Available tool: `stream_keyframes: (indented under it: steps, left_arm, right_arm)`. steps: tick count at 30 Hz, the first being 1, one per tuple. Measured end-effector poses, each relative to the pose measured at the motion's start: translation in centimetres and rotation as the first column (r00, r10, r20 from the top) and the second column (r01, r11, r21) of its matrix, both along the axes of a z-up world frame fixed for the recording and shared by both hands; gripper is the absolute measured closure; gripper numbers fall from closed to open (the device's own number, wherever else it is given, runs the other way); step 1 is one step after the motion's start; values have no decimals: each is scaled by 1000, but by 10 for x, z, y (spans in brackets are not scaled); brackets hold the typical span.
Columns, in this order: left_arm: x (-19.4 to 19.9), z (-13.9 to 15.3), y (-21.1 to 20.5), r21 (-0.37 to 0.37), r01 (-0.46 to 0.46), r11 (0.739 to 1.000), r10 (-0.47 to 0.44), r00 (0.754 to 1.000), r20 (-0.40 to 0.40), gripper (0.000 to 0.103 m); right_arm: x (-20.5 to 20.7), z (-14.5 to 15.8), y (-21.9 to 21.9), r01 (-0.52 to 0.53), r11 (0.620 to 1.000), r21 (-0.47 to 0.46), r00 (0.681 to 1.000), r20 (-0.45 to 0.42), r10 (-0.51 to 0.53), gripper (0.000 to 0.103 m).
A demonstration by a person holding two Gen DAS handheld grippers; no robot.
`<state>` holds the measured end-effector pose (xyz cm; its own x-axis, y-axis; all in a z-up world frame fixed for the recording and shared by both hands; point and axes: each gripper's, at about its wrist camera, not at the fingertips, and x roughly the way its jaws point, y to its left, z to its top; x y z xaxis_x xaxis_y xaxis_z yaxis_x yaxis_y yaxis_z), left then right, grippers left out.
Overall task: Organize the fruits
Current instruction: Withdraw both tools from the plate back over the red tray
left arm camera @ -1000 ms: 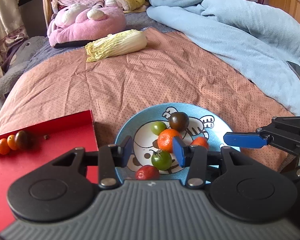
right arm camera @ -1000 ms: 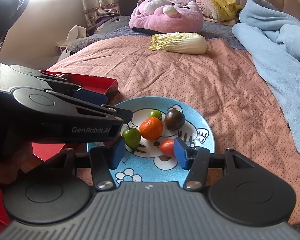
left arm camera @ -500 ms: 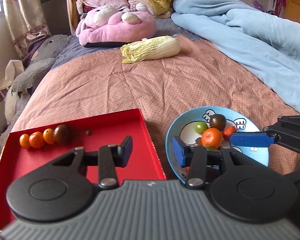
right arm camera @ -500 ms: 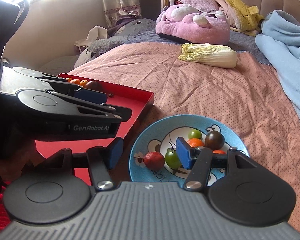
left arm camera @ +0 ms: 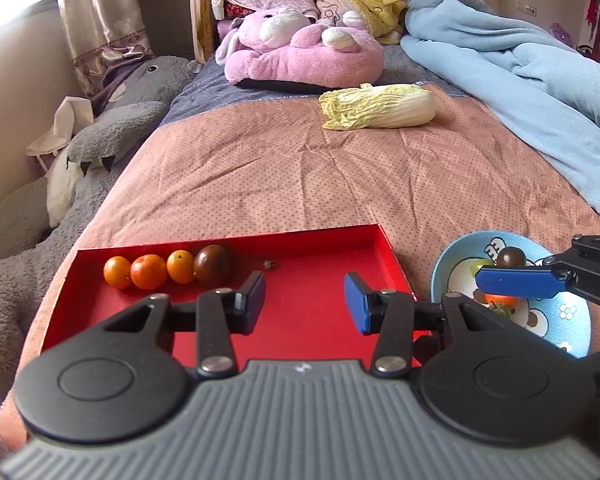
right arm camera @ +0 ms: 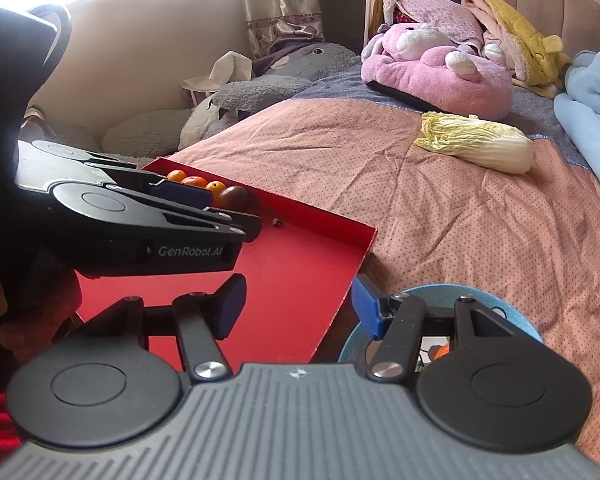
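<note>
On the pink bedspread (left arm camera: pixel 300 176), the fruit row (left arm camera: pixel 168 268) lies crosswise along the red tray (left arm camera: pixel 320 264)'s far edge. Your left gripper (left arm camera: pixel 305 300), jaws apart and empty, hangs over the tray nearer that row. Your right gripper (right arm camera: pixel 298 304), likewise empty with jaws apart, straddles the tray's edge by the blue plate (left arm camera: pixel 556 312) of remaining fruit.

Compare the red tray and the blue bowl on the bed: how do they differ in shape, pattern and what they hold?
The red tray is rectangular and plain; the blue bowl is round with cartoon prints. The tray's fruit sits in one neat row along its far edge, three orange fruits and a dark tomato; the bowl's fruit lies clustered, partly hidden by a gripper finger. Both rest on the pink bedspread and hold small fruit.
</note>
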<state>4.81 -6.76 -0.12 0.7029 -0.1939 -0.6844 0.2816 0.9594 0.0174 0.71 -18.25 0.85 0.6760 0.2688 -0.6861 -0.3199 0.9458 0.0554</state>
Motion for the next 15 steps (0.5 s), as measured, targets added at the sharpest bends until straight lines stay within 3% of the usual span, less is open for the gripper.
stream_keyframes:
  steps: [15]
  left_arm:
    - [33,-10,60,13,-105,994,105,994,-14,56]
  right_arm:
    - [39,-9,49,-68,998,11,998,-5,68,39]
